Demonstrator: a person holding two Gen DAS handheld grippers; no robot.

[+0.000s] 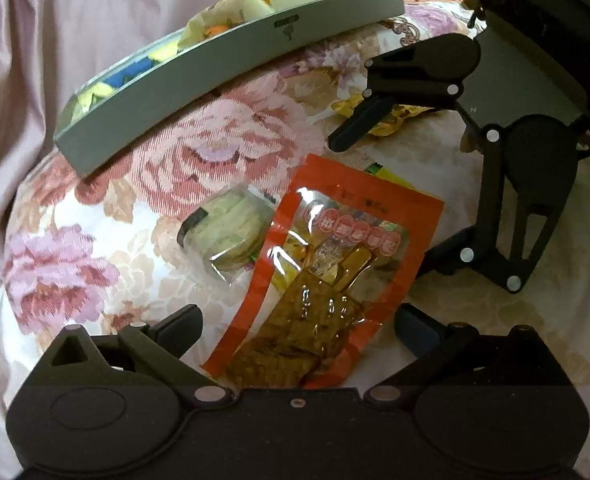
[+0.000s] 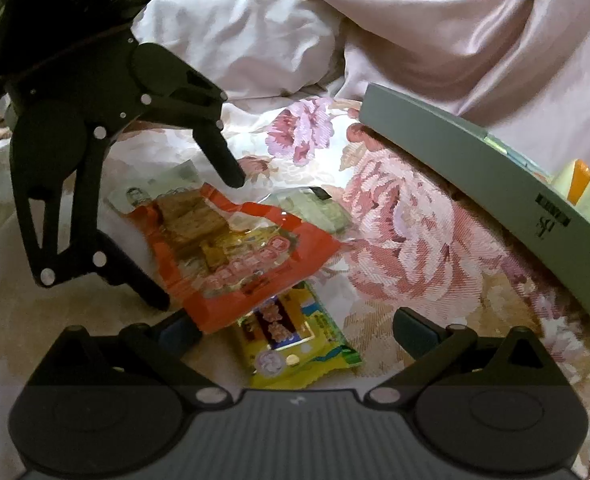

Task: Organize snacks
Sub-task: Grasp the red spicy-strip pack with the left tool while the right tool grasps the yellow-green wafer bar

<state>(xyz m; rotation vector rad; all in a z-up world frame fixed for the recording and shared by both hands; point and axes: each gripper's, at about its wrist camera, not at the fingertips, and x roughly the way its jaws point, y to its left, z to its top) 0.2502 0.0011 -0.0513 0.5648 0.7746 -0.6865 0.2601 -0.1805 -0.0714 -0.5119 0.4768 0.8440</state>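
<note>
Grey box [image 1: 199, 80] holds what look like wrapped snacks [image 1: 255, 0].

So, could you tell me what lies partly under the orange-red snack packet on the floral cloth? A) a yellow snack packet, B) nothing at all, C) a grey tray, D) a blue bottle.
A: in the right wrist view the orange-red snack packet overlaps the upper end of a yellow snack packet, whose lower part sticks out below it; the grey tray sits apart to the side.
</note>
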